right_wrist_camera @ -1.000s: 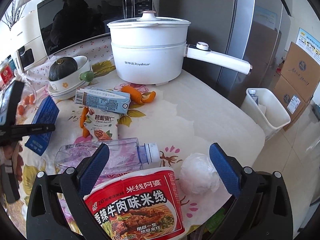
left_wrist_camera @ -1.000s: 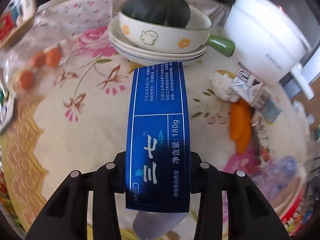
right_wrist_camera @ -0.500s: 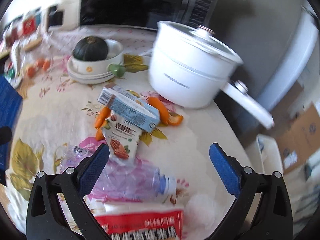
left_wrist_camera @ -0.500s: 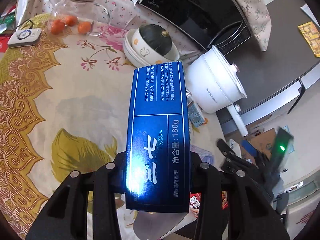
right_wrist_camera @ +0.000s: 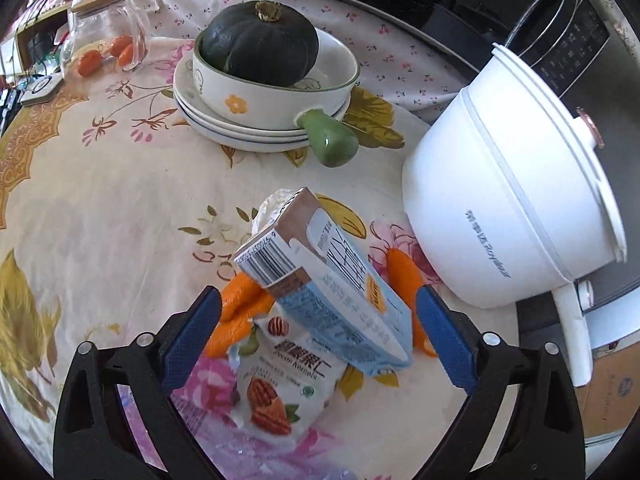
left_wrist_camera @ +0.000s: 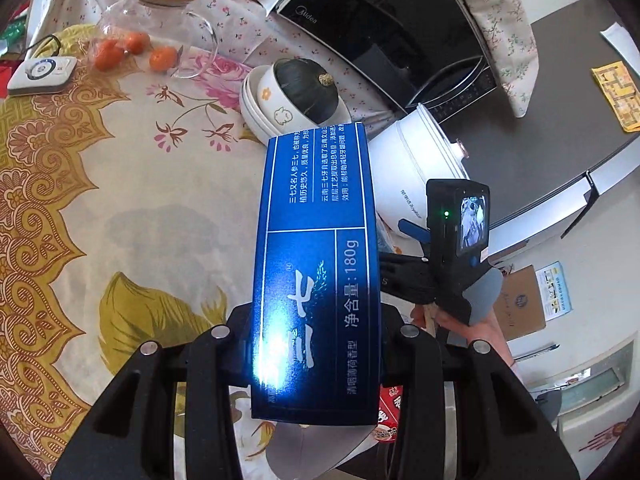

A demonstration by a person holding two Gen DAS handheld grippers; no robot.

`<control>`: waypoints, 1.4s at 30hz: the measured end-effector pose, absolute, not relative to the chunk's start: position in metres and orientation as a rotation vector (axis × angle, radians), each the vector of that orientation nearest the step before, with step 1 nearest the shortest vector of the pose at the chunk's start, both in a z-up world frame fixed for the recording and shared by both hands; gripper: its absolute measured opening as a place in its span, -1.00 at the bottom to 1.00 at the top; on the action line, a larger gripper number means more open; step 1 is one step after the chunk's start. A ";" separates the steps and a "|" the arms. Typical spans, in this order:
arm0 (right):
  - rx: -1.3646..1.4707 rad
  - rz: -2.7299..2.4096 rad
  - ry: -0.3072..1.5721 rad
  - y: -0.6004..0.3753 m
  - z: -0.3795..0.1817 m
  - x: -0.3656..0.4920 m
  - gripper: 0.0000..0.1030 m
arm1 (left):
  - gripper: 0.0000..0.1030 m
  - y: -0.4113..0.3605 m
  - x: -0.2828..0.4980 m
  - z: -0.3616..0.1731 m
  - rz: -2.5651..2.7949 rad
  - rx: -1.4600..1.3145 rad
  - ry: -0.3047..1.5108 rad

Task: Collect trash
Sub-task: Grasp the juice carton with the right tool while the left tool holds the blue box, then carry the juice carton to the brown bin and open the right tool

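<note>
My left gripper (left_wrist_camera: 316, 346) is shut on a long dark-blue toothpaste box (left_wrist_camera: 316, 248), held up above the floral tablecloth (left_wrist_camera: 140, 208). In the right wrist view a pale-blue drink carton (right_wrist_camera: 332, 284) lies tilted on a heap of trash: a white nut pouch (right_wrist_camera: 280, 380), orange peels (right_wrist_camera: 240, 308) and a crumpled tissue (right_wrist_camera: 272, 206). My right gripper (right_wrist_camera: 318, 332) hangs over this heap with its jaws closing. The carton's near end sits between the blue pads (right_wrist_camera: 192, 328), which do not touch it.
A white electric pot (right_wrist_camera: 508, 208) stands right of the heap. Behind it are a bowl with a dark squash (right_wrist_camera: 260, 40) on stacked plates and a glass jar (right_wrist_camera: 104, 36) with small oranges. A black microwave (left_wrist_camera: 380, 28) sits at the back.
My left gripper rose and rolled with the blue box, so the table now shows from higher up. My right gripper swung over the carton heap, tilted down, and its jaws narrowed slightly.
</note>
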State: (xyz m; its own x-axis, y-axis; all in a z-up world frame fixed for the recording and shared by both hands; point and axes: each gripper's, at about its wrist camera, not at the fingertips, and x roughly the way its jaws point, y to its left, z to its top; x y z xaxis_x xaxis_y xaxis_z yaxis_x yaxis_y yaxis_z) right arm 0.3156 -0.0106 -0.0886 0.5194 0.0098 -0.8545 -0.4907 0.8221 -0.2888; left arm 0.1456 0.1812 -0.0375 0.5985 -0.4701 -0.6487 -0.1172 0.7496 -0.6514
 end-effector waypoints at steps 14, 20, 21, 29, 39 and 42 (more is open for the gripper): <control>-0.245 0.335 0.956 -0.057 -0.069 0.330 -0.28 | -0.21 0.174 0.148 -0.043 -0.218 -0.686 0.933; -0.145 0.307 0.894 -0.081 -0.054 0.311 -0.33 | -0.21 0.168 0.147 -0.040 -0.206 -0.652 0.911; -0.131 0.302 0.878 -0.085 -0.050 0.307 -0.33 | -0.21 0.167 0.147 -0.040 -0.203 -0.645 0.906; -0.009 0.292 0.787 -0.101 -0.020 0.270 -0.34 | -0.21 0.157 0.147 -0.037 -0.211 -0.629 0.888; 0.079 0.251 0.753 -0.119 -0.007 0.210 -0.33 | -0.21 0.134 0.144 -0.031 -0.233 -0.592 0.867; 0.110 0.221 0.764 -0.129 -0.010 0.193 -0.33 | -0.21 0.125 0.143 -0.031 -0.244 -0.581 0.862</control>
